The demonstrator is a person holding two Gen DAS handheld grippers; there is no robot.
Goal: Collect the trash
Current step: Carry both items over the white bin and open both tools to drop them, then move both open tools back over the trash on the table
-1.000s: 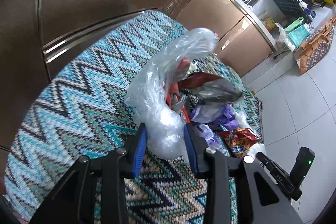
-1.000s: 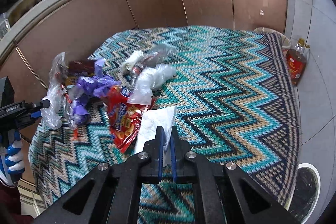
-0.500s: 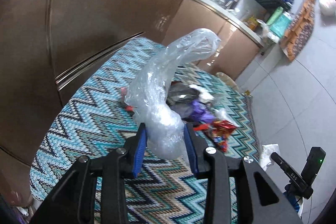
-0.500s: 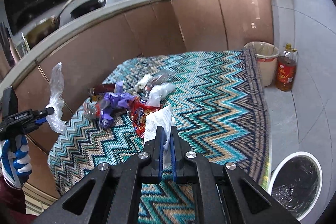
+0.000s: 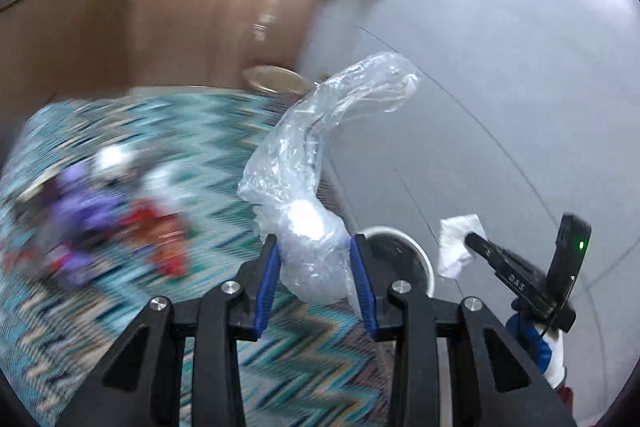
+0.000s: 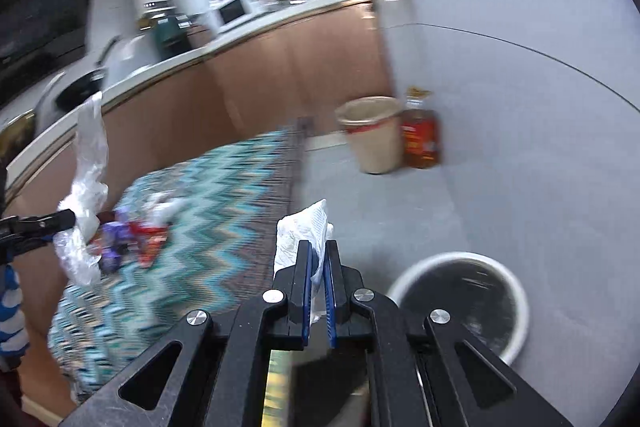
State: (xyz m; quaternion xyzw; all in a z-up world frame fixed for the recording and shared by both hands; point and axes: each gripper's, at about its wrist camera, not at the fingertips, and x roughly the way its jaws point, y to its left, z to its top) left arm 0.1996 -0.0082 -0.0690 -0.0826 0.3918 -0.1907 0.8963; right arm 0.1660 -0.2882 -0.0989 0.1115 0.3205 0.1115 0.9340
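Note:
My left gripper is shut on a crumpled clear plastic bag and holds it in the air; the bag also shows in the right wrist view. My right gripper is shut on a white paper napkin, which shows in the left wrist view too. A white-rimmed bin with a black liner stands on the floor low to the right, its rim just beyond the left fingers. More trash, purple and red wrappers, lies blurred on the zigzag rug.
Brown kitchen cabinets run along the back. A beige waste basket and an oil bottle stand at the far end of the rug. Grey tiled floor spreads to the right.
Both grippers have lifted and swung right, away from the trash pile toward the black-lined bin, each still holding its item. The view is motion-blurred.

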